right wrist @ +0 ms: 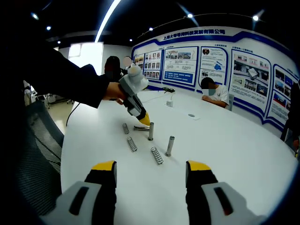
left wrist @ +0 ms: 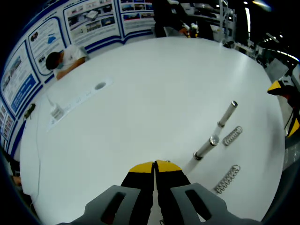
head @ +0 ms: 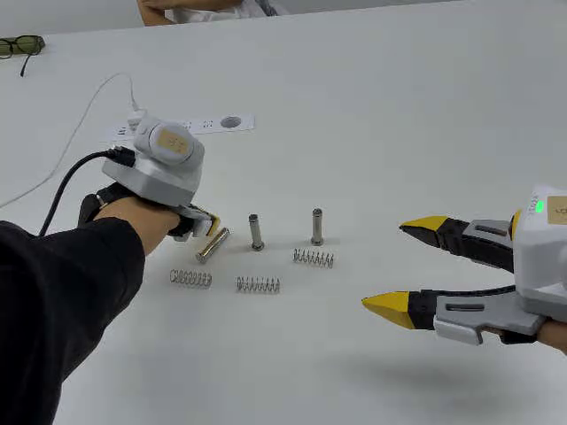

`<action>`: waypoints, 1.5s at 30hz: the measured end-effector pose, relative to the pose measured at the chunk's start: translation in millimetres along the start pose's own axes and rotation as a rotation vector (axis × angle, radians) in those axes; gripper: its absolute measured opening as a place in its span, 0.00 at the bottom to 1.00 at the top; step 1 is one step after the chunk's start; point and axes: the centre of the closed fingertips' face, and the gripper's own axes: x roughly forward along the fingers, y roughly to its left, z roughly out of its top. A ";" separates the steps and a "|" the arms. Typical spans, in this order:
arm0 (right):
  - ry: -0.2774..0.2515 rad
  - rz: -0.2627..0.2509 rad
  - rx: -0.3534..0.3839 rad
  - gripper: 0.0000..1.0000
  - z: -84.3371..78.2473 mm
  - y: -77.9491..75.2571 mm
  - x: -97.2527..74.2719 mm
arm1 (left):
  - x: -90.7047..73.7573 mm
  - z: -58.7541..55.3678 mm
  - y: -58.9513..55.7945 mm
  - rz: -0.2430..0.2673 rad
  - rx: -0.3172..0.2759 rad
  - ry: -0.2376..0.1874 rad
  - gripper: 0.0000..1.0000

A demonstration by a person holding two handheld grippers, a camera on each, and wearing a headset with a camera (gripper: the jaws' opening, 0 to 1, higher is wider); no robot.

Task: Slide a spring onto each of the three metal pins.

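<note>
1. Jaws: left gripper (left wrist: 154, 165) closed, empty; right gripper (right wrist: 151, 165) wide open.
2. Springs (head: 258, 284): three, lying ahead of right jaws, beside pins (head: 255, 232).
3. Handling: likely light, squashy, roll-prone; pinch mid-coil, gently.

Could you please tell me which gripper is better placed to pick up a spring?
Likely the right gripper: its open jaws point toward the nearest spring. The left gripper is shut beside the lying pin.

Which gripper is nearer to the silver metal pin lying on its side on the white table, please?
Left. The left gripper, jaws shut, sits right beside the silver metal pin lying on its side; the right gripper hovers open, far off to its right.
</note>
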 end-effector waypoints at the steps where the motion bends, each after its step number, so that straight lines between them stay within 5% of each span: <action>1: 0.001 0.000 0.000 0.61 -0.1 0.0 0.1 | -0.6 0.9 -0.5 -0.001 -0.001 -0.003 0.01; 6: 0.009 0.000 -0.002 0.60 -1.5 0.6 0.6 | -1.4 4.7 -6.5 -0.022 -0.002 -0.015 0.02; 10: 0.012 -0.002 -0.002 0.60 -2.1 0.5 0.7 | -0.1 5.0 -19.7 -0.071 -0.040 -0.004 0.14; 18: 0.011 -0.006 -0.003 0.60 -1.3 -0.3 0.0 | 5.9 0.3 -30.0 -0.064 0.008 0.045 0.14; 25: 0.011 -0.007 -0.001 0.60 -1.6 -0.9 -0.4 | 8.2 -8.5 -23.4 -0.040 0.052 0.086 0.13; 36: 0.019 0.000 -0.003 0.60 -4.5 -0.9 0.8 | 9.5 -5.5 -12.6 -0.039 0.026 0.092 0.14; 45: 0.019 -0.004 0.002 0.60 -6.0 -2.9 -0.1 | 14.6 -6.2 -9.1 -0.039 0.007 0.139 0.14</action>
